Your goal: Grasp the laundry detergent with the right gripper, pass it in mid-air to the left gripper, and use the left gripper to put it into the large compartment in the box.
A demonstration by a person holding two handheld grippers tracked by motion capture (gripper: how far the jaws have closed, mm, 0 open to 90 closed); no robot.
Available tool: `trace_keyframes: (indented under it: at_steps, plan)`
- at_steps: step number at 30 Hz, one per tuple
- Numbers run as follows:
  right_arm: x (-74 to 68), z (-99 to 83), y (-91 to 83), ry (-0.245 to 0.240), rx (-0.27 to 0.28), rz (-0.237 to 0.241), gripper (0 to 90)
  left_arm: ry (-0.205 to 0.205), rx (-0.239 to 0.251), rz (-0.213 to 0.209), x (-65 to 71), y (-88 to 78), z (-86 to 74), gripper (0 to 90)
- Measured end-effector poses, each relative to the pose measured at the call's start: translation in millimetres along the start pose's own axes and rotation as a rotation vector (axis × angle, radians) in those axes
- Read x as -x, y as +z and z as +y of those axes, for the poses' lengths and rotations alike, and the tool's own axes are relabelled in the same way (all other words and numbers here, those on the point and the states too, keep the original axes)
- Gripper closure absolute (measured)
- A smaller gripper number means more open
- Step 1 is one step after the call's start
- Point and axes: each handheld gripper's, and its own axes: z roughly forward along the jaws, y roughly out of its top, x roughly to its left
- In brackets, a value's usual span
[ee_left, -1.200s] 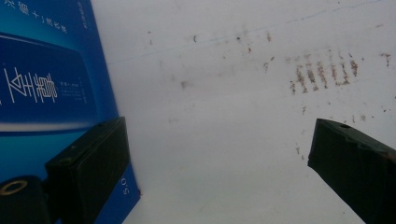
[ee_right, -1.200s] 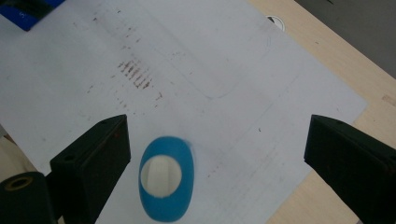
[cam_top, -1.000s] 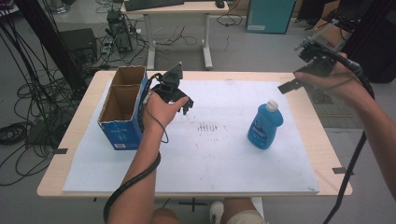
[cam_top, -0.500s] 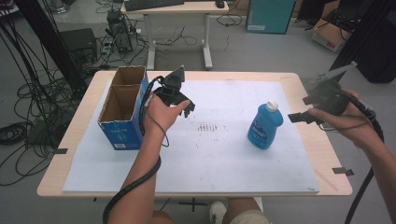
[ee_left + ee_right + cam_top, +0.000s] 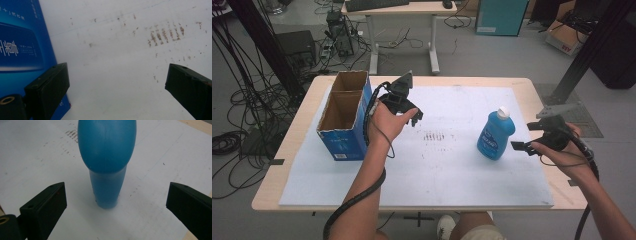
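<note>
A blue bottle [image 5: 495,136] with a white cap [image 5: 503,111] stands on a white sheet [image 5: 452,170] marked with brown streaks [image 5: 435,136], over a pale wooden desk [image 5: 289,165], beside a blue box [image 5: 343,118] with a brown cardboard inside.

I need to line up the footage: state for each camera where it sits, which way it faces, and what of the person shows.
High view: above the person's side, facing forward and down at the table; both forearms show.
Left gripper view: on the left gripper, facing the white mat and blue box.
Right gripper view: on the right gripper, facing the blue bottle.
Shared: bottle, box.
</note>
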Motion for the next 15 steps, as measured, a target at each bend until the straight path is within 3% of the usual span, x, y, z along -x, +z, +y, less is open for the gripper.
trace_keyframes:
  at_steps: [8,15]
  plan:
    - [-6.5,-20.0,29.9,0.025,0.06,-0.015,2.6,0.003,-0.012,0.001,0.4,7.4,-0.1,5.7]
    - [-14.6,-27.9,50.1,0.018,0.101,-0.032,2.4,0.004,-0.017,0.007,-0.9,10.6,0.3,5.7]
